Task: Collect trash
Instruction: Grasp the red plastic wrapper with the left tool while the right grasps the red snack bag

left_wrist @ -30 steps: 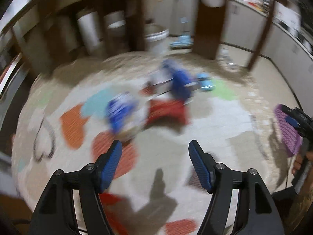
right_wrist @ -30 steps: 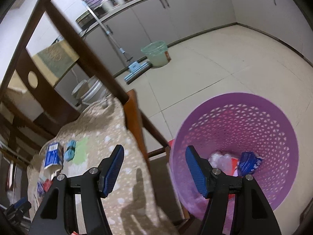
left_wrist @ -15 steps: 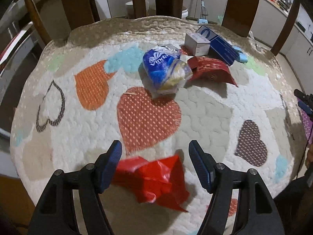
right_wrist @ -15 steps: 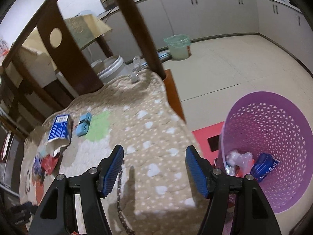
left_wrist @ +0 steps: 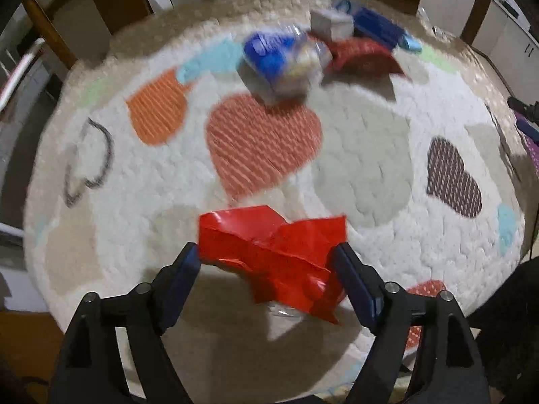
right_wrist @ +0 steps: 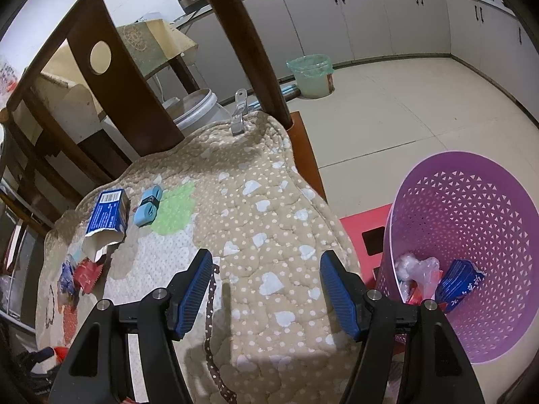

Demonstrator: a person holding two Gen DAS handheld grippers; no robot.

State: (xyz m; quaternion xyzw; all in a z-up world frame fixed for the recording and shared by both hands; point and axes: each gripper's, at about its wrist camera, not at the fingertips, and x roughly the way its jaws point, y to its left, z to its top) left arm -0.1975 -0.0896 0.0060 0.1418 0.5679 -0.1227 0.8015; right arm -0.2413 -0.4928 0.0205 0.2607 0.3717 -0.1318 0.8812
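Crumpled red foil wrapper [left_wrist: 273, 262], thin and glossy, between the widening jaws of left gripper [left_wrist: 267, 269], near edge of quilted heart-patterned table cover [left_wrist: 363, 168]. Probably featherlight, crushable, a bit slick; best pinched across the bunched middle, not a loose flap. Right gripper [right_wrist: 266, 289] spread, empty, above the cover's right side. Purple perforated plastic basket [right_wrist: 471, 202] further right, on the floor.

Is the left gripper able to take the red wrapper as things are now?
Probably yes. The left gripper has its opening jaws on either side of the red wrapper, which lies alone on the quilted cloth; nothing blocks it.
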